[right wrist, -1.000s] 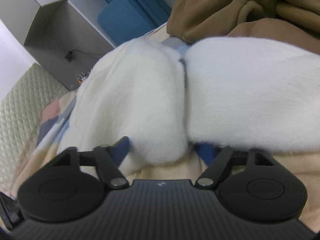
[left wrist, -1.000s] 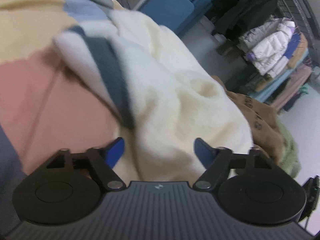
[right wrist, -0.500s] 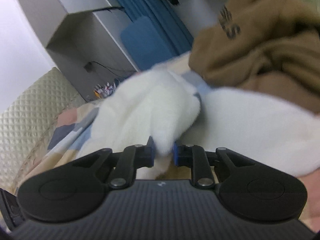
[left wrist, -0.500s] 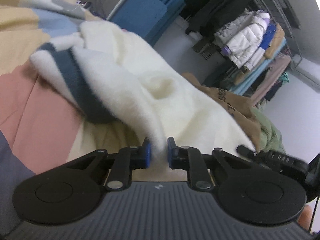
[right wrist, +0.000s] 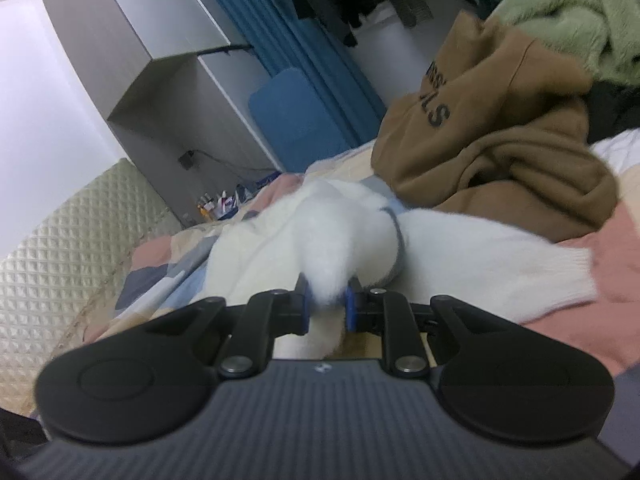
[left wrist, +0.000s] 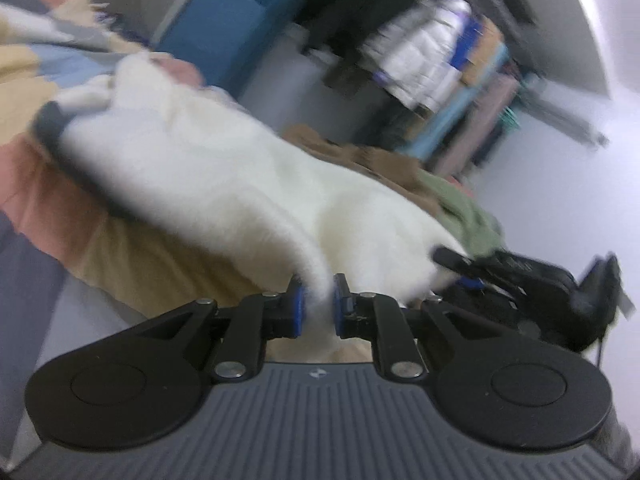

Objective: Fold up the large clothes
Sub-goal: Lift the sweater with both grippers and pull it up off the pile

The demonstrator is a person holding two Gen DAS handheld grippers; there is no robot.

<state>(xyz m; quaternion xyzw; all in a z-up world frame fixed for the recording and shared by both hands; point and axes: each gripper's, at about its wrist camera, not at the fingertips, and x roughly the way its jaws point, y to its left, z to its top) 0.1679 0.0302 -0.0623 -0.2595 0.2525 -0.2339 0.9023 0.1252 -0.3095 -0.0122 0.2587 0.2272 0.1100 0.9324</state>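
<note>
A fluffy white sweater (left wrist: 224, 168) with a dark blue trim (left wrist: 52, 128) lies on a patchwork bedspread (left wrist: 36, 196). My left gripper (left wrist: 317, 300) is shut on a raised fold of its edge, lifting it off the bed. In the right wrist view the same white sweater (right wrist: 280, 240) bunches up between the blue pads of my right gripper (right wrist: 326, 300), which is shut on it. One sleeve with its ribbed cuff (right wrist: 560, 276) stretches to the right. The right gripper (left wrist: 472, 270) also shows at the right edge of the left wrist view, beside the sweater.
A brown hoodie (right wrist: 500, 140) and a green fleece garment (right wrist: 568, 20) are heaped on the bed behind the sweater. A quilted cream headboard (right wrist: 60, 260), a grey cabinet (right wrist: 140, 60) and a blue pad (right wrist: 296, 120) stand to the left. A clothes rack (left wrist: 440, 60) fills the far wall.
Both grippers went from open around the sweater to shut on it. Both then rose and pulled back, lifting the pinched folds off the bedspread.
</note>
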